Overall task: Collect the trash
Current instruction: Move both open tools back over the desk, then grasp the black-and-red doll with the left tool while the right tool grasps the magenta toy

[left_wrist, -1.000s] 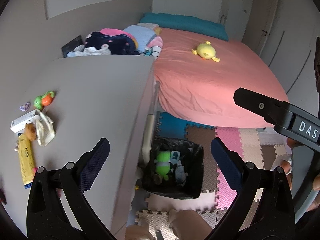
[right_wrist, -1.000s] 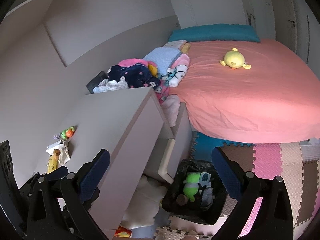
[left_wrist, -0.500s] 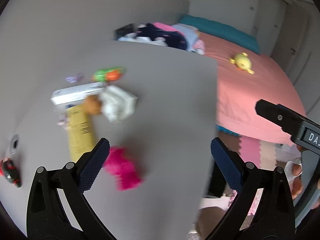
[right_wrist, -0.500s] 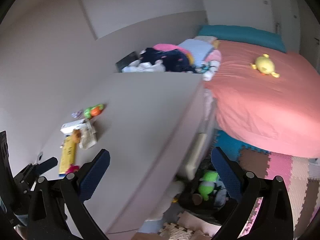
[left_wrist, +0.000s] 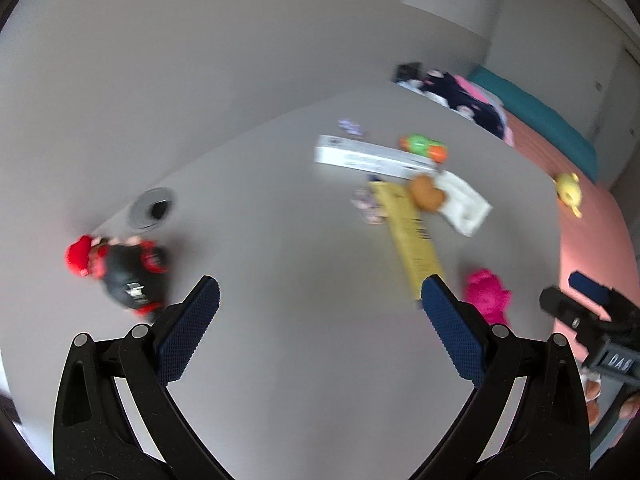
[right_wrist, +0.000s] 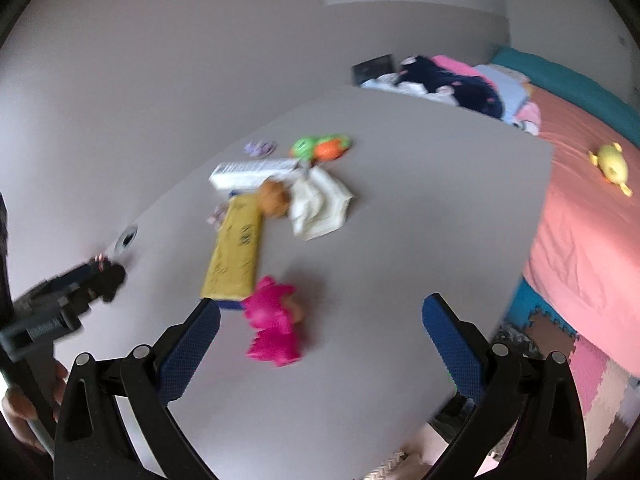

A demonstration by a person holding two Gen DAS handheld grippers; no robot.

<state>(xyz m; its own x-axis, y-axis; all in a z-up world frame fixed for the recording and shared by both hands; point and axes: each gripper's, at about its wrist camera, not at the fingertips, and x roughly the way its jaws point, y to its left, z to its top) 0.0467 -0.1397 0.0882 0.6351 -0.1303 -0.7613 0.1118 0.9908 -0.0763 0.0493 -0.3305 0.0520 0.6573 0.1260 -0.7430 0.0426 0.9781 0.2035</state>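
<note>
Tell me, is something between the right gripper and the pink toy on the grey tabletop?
Nothing visible is. The right gripper is open, and the pink toy lies just ahead of its left finger, on the bare grey tabletop. The yellow box lies beyond the toy, touching it, not in the path.

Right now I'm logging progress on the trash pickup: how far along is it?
Nothing on the desk looks collected yet. Both tools are open and empty, the left tool and right tool hovering above it. Left to sort: the yellow box, white box, cloth, pink toy and green-orange toy. No bin is in view.
</note>
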